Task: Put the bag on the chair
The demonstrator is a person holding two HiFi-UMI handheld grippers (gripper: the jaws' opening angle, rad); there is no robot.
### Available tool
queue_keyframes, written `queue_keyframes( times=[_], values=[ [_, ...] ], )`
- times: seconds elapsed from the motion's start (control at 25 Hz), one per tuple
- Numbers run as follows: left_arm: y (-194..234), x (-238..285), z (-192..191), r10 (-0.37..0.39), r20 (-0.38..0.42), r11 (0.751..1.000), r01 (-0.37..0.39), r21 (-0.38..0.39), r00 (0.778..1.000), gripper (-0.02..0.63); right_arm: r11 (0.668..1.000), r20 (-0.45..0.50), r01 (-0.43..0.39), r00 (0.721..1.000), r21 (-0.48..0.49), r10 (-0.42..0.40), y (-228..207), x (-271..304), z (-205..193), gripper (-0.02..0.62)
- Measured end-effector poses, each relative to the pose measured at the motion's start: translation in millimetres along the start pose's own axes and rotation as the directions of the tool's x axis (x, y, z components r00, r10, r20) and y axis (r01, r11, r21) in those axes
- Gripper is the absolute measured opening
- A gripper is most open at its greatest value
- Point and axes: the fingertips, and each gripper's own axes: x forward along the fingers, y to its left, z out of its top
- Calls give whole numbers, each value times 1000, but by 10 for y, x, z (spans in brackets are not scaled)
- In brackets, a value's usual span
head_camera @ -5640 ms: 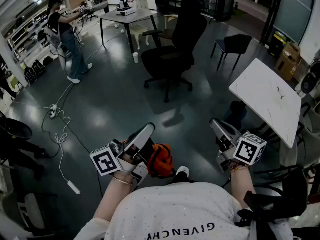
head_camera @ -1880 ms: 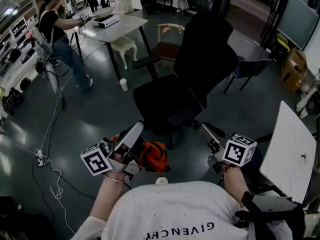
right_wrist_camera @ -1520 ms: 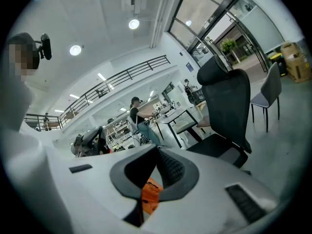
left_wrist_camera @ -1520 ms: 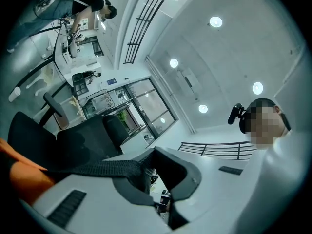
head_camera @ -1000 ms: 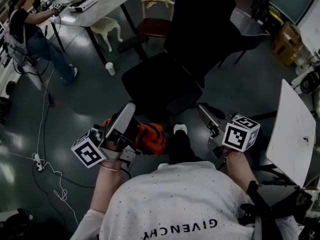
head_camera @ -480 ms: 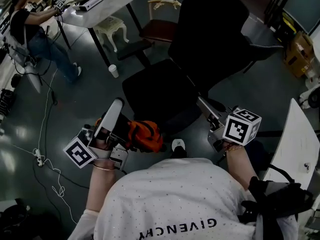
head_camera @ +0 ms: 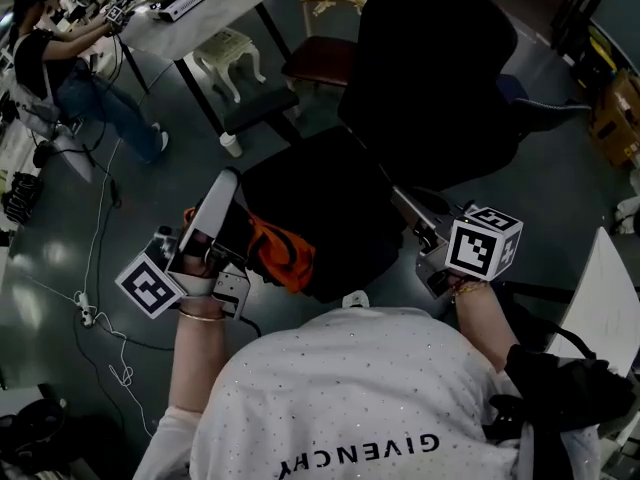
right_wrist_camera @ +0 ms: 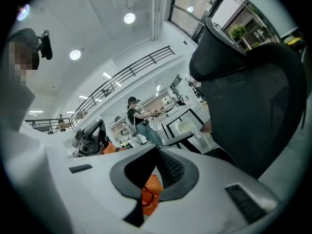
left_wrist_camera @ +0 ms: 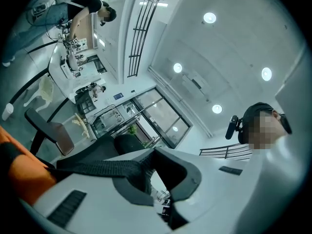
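Head view: from above the shoulders, steeply down, close over both arms, onto chair [head_camera: 330,203] and floor [head_camera: 120,198].

Left gripper view: mounted on left gripper [head_camera: 228,178], tilted up past its jaws toward ceiling [left_wrist_camera: 219,48], bag [left_wrist_camera: 19,174] close at lower left.

Right gripper view: mounted on right gripper [head_camera: 397,192], angled up and across, near the chair back.

Shared by all three: chair, table [head_camera: 200,13], person [head_camera: 60,78] beside it. Shared by head and right gripper views: left gripper, bag.

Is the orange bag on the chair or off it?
Held: left gripper shut on its strap, bag hanging at the chair seat's edge; touching the seat or not, cannot tell.
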Motion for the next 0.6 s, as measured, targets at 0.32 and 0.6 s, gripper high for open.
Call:
queue_keyframes(
  times=[0.32,0.6],
  values=[
    [329,542,131,44,48,999,-43,-7,998,0,998,-44,-23,999,55,25,-397,134,4,5],
    [610,844,-119,37,24,998,-36,-44,999,0,994,-70,-2,998,112,9,-716,170,-223,5]
  ],
)
